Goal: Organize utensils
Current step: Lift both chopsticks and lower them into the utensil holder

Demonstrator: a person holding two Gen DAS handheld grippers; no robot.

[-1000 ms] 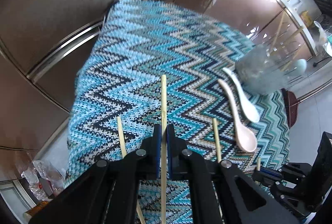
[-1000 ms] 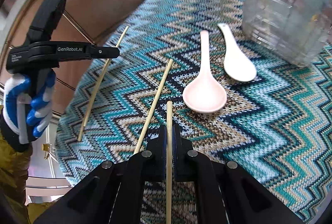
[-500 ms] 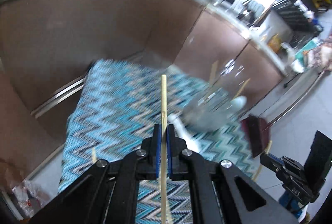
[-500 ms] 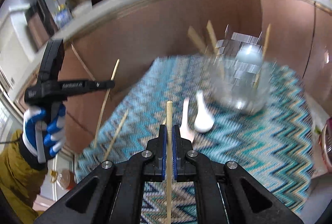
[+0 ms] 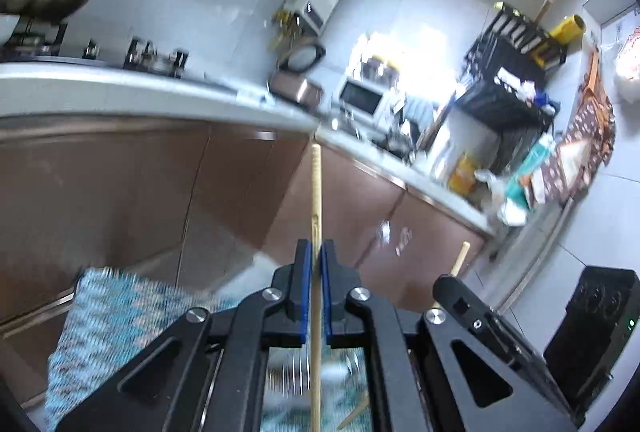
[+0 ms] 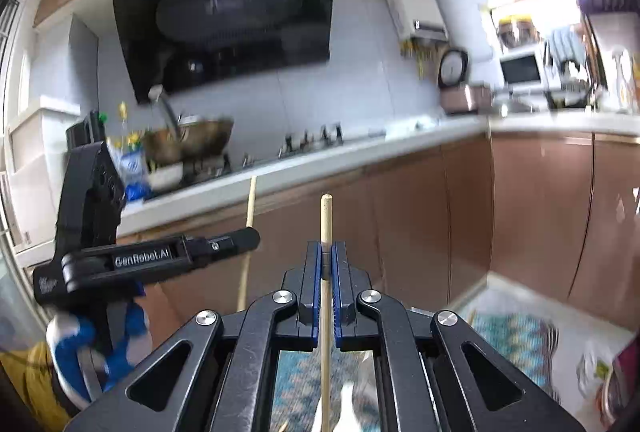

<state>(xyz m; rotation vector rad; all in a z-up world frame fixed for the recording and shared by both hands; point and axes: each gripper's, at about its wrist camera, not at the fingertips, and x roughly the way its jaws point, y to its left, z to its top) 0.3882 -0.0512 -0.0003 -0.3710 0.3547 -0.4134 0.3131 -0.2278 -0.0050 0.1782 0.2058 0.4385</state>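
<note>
The left gripper (image 5: 316, 252) is clenched on a chopstick (image 5: 316, 192) that runs straight out between its blue pads (image 5: 306, 272) and well past the tips, and the right gripper (image 6: 327, 256) grips a second chopstick (image 6: 326, 220) the same way. A second ago both pointed down at the zigzag cloth (image 5: 108, 308) with the spoons and clear holder in front; now each faces the brown cabinets (image 6: 520, 208) and counter (image 5: 160, 92), the cloth low in view. Both grippers sit nearly level, side by side, a blue-gloved hand (image 6: 100, 348) holding the left one.
</note>
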